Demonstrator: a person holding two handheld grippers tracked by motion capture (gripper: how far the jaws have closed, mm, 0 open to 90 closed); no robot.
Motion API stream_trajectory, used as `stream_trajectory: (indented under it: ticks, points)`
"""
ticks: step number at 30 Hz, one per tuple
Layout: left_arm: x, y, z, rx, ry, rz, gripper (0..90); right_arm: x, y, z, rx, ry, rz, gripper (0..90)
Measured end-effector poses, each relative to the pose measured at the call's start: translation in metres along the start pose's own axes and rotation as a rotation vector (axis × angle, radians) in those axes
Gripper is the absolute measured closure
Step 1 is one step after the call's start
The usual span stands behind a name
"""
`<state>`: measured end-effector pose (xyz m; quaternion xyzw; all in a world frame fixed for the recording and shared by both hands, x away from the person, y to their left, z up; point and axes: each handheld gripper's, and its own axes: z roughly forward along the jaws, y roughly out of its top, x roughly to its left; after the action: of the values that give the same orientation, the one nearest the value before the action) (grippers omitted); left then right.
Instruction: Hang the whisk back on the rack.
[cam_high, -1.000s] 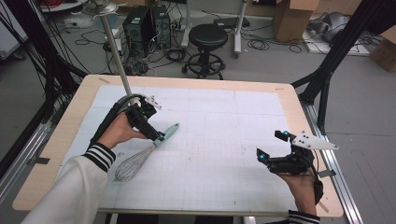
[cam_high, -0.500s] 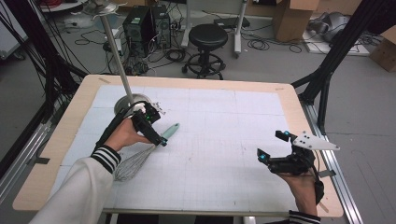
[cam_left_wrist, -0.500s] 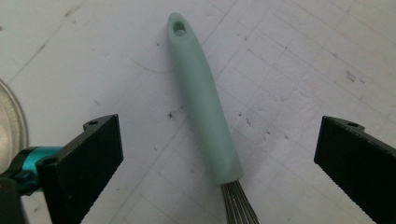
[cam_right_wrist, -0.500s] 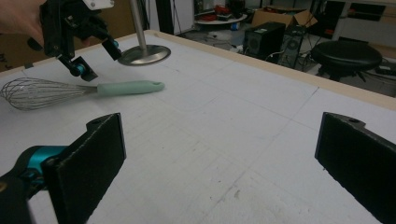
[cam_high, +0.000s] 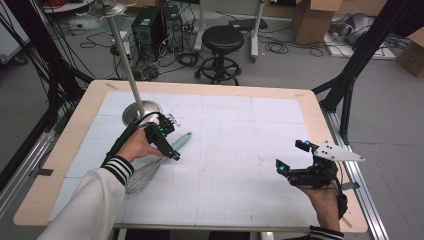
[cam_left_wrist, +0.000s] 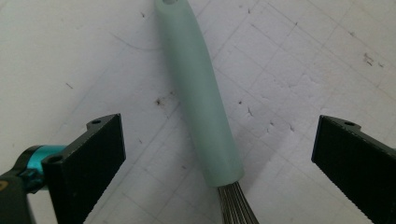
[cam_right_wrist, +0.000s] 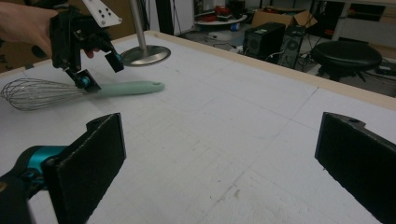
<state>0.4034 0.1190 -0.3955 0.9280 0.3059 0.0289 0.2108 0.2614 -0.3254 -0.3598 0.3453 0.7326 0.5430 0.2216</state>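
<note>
A whisk with a mint-green handle (cam_high: 182, 139) and a wire head (cam_high: 141, 176) lies flat on the white gridded mat at the left. My left gripper (cam_high: 169, 148) hangs open right over it, one jaw on each side of the handle (cam_left_wrist: 201, 102) near where the wires (cam_left_wrist: 236, 205) begin, without touching it. Near the table's right front, my right gripper (cam_high: 291, 156) is open and empty, held low over bare mat. From the right gripper (cam_right_wrist: 224, 149) view I see the whisk (cam_right_wrist: 126, 88) and the left gripper (cam_right_wrist: 95, 70) farther off.
A metal stand with a round base (cam_high: 141, 111) and a slanted pole rises just behind the left hand. The mat lies inside a wooden table rim (cam_high: 200, 85). A black stool (cam_high: 222, 37) and computer cases stand on the floor beyond the table.
My left gripper has moved right and down from near the stand base until its open jaws straddle the whisk handle. The right gripper has stayed still.
</note>
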Motion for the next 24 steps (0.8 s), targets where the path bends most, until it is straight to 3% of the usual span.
stream_trajectory:
  ticks: [10,18,24]
  points:
    - [0.0028,-0.0006,0.0048,0.061,-0.021,-0.026,24.3,-0.0006,-0.0004,0.0003,0.000,0.000,0.000,0.7]
    - [0.0023,-0.0005,0.0084,0.119,0.001,-0.047,36.6,-0.0005,-0.0006,0.0008,0.004,0.002,-0.002,0.7]
    - [0.0021,0.0008,0.0088,0.119,-0.007,-0.059,43.2,-0.0011,-0.0007,0.0003,0.000,-0.001,0.001,0.7]
